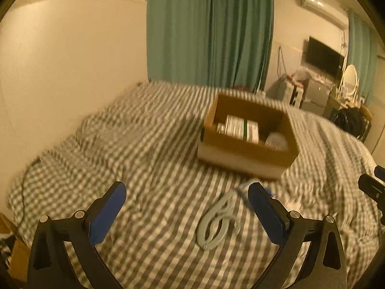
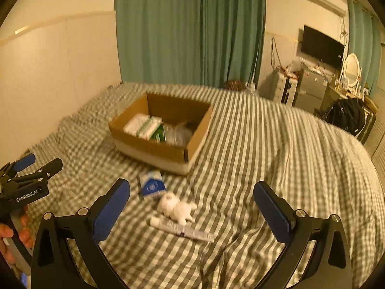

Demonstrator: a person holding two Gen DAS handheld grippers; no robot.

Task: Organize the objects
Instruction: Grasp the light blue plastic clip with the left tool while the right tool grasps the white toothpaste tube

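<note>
Cardboard box point(image 2: 154, 148) on the checked bed point(image 2: 276, 156), holding green-and-white packs point(image 2: 146, 126). Just before it, a blue pack point(image 2: 152, 186), white fluffy toy point(image 2: 176, 208) and tube point(image 2: 180, 229); pale looped cord point(image 1: 217, 221) nearby. Left gripper point(image 1: 186, 206) and right gripper point(image 2: 191, 203): jaws spread wide, holding nothing, above the bed.

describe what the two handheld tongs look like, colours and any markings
Both tongs are black angular frames with silver screw heads at the joints and blue pads lining the two fingers. The left tongs show white GenRobot.AI lettering on the body in the right wrist view. The right tongs look identical. No cables or sleeves show.
</note>
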